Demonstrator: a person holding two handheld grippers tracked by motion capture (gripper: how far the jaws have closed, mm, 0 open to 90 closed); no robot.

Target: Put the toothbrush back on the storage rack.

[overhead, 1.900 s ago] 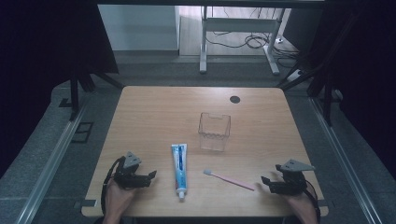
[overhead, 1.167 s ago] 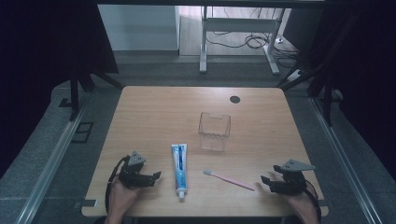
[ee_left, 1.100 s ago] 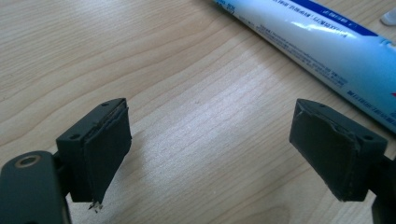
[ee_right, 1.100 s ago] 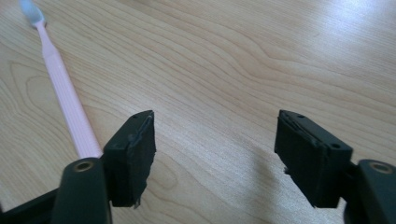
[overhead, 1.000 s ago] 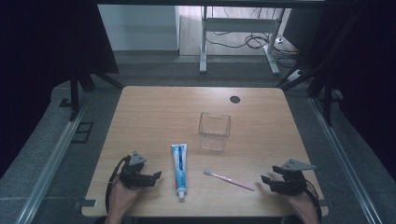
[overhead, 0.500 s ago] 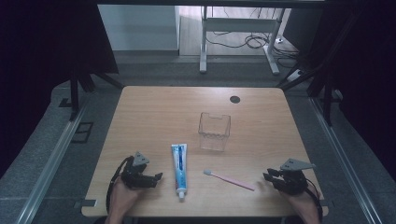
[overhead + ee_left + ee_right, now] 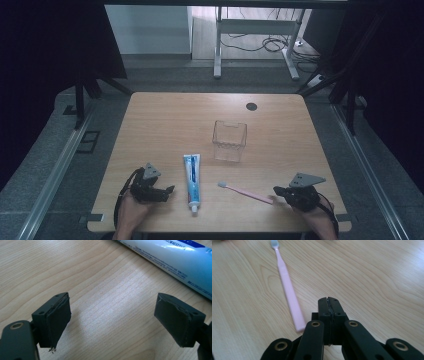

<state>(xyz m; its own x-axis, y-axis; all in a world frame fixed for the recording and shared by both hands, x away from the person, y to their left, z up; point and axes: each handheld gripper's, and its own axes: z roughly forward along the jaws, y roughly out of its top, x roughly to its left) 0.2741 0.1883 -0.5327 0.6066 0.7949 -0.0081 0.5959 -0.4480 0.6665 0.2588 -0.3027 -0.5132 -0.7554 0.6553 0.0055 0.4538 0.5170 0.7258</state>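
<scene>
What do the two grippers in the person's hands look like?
Both are black. The left gripper has two blocky jaws faced with flat dark pads, screw holes at the corners, and a black cable looping behind it. The right gripper has black linkage arms with brass-coloured pivot pins. Each carries a grey three-cornered plate on top.

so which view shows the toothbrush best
The right gripper view: the pink toothbrush runs nearly full length, bristles far, beside the shut right gripper. The high view shows it whole but tiny. The left gripper view shows toothpaste instead.
</scene>
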